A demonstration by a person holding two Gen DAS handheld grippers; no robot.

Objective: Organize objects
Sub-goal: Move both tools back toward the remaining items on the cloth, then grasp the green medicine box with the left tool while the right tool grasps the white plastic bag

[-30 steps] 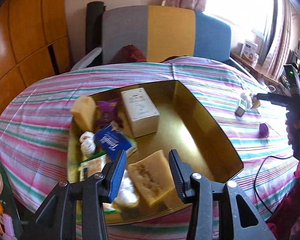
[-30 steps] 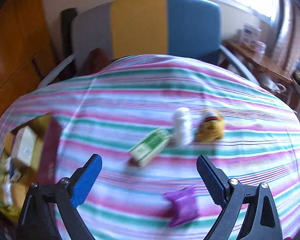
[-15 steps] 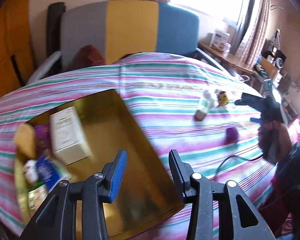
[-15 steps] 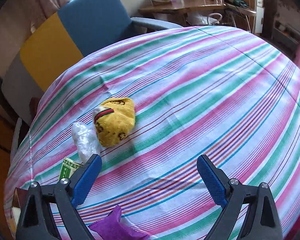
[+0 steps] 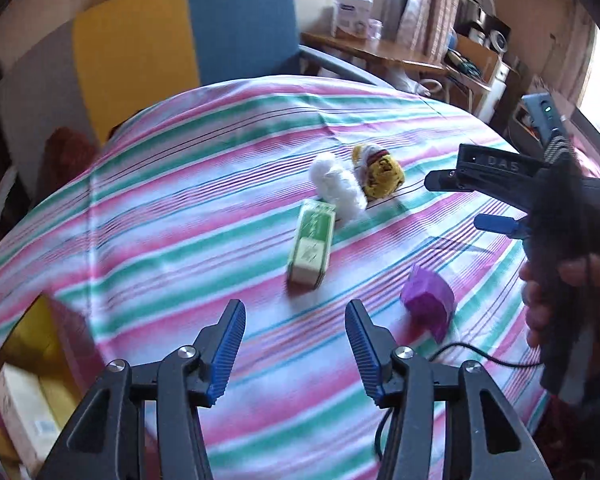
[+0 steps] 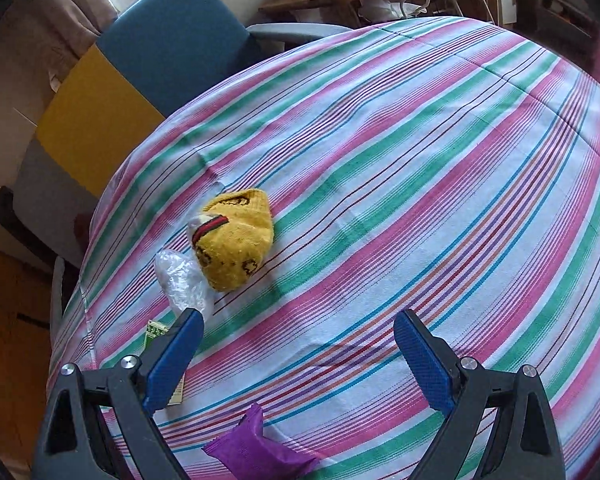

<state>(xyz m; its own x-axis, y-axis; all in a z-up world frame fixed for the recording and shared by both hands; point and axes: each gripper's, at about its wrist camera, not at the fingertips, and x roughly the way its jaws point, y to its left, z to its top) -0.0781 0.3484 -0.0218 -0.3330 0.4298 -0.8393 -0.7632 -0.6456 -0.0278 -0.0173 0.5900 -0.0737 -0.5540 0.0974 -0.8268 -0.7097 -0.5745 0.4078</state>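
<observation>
Left wrist view: your left gripper [image 5: 295, 346] hovers above the striped tablecloth [image 5: 160, 216] with its jaws spread wide and nothing between them. The green box [image 5: 311, 246] lies just past the fingertips at 12 o'clock. At 1 o'clock beyond it sits the white crumpled bag [image 5: 338, 186], touching the box's far end, and the yellow sock [image 5: 380, 176] lies just beside the bag. The purple packet [image 5: 428, 300] lies at 2 o'clock, near the right finger. Your right gripper [image 5: 456, 204] comes in from 3 o'clock, above the cloth, near the sock. A black cable [image 5: 484, 354] crosses the cloth at 4 o'clock. The gold tray [image 5: 32, 336] shows at 8 o'clock, with a white carton [image 5: 20, 416] in it.

Right wrist view: your right gripper [image 6: 298, 356] is wide apart and empty above bare cloth. Yellow sock [image 6: 234, 240] at 11 o'clock, white bag [image 6: 182, 280] touching it. The green box [image 6: 158, 332] is partly hidden behind the left finger. Purple packet [image 6: 256, 450] at 6 o'clock, below the jaws. A blue-and-yellow chair [image 6: 140, 64] stands beyond the table.
</observation>
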